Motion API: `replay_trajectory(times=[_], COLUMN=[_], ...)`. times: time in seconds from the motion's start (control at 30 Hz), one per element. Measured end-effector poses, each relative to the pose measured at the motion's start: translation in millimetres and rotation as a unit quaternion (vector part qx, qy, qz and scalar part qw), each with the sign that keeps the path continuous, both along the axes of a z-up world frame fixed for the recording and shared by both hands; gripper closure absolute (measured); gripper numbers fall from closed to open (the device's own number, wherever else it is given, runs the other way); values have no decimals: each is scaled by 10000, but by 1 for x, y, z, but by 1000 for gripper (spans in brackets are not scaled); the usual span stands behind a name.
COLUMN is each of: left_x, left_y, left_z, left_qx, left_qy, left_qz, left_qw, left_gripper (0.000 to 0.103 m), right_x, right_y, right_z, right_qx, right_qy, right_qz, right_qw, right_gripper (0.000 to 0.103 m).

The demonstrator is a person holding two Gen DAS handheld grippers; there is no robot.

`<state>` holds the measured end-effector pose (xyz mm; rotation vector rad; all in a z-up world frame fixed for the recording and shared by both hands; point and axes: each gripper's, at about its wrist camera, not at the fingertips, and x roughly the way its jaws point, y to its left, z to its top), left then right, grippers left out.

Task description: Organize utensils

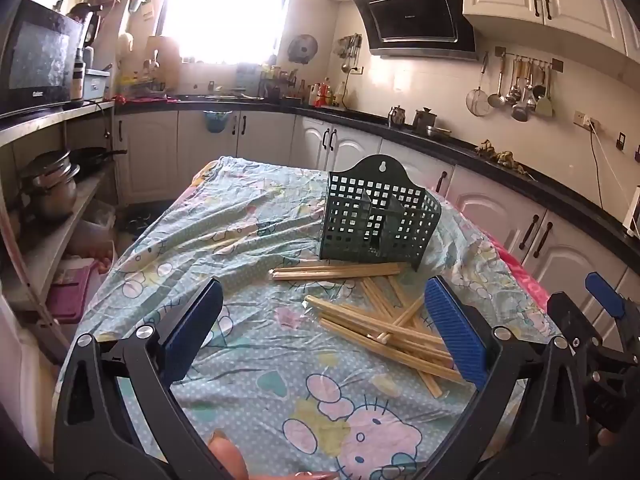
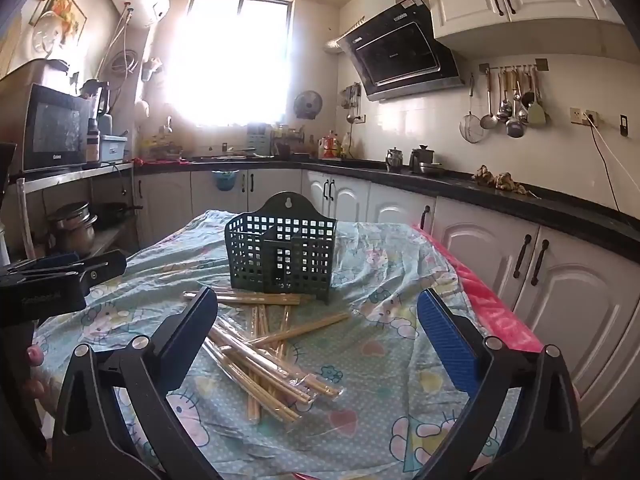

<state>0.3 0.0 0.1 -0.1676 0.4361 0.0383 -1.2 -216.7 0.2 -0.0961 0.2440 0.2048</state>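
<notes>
Several wooden chopsticks lie in a loose heap on the cartoon-print tablecloth, some in clear wrap. Just behind them stands a dark green perforated utensil holder with inner dividers. My left gripper hovers in front of the heap, open, nothing between its blue pads. In the right wrist view the chopsticks and the holder sit ahead of my right gripper, which is open and empty too. The right gripper shows at the left view's right edge, the left gripper at the right view's left edge.
White kitchen cabinets with a black counter run behind and to the right of the table. A shelf with pots and a microwave stands on the left. A pink edge of the table shows on the right. Fingers hold the gripper handle.
</notes>
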Motion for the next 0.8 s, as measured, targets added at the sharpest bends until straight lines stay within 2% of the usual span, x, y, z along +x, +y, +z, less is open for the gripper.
replay_trajectory(times=[0.27, 0.3, 0.8], left_x=[-2, -2, -4], left_y=[3, 4, 0], left_z=[-1, -1, 12], left_qx=[-21, -25, 53], left_qy=[-77, -74, -110], left_qz=[21, 20, 6], left_qw=[10000, 10000, 9999], left_gripper=[10, 10, 10], right_x=[2, -2, -4], right_y=[1, 6, 9], right_z=[-1, -5, -3], right_qx=[48, -11, -61], right_qy=[101, 41, -3], right_qz=[-115, 22, 81], right_qw=[9999, 10000, 9999], right_gripper=[6, 6, 6])
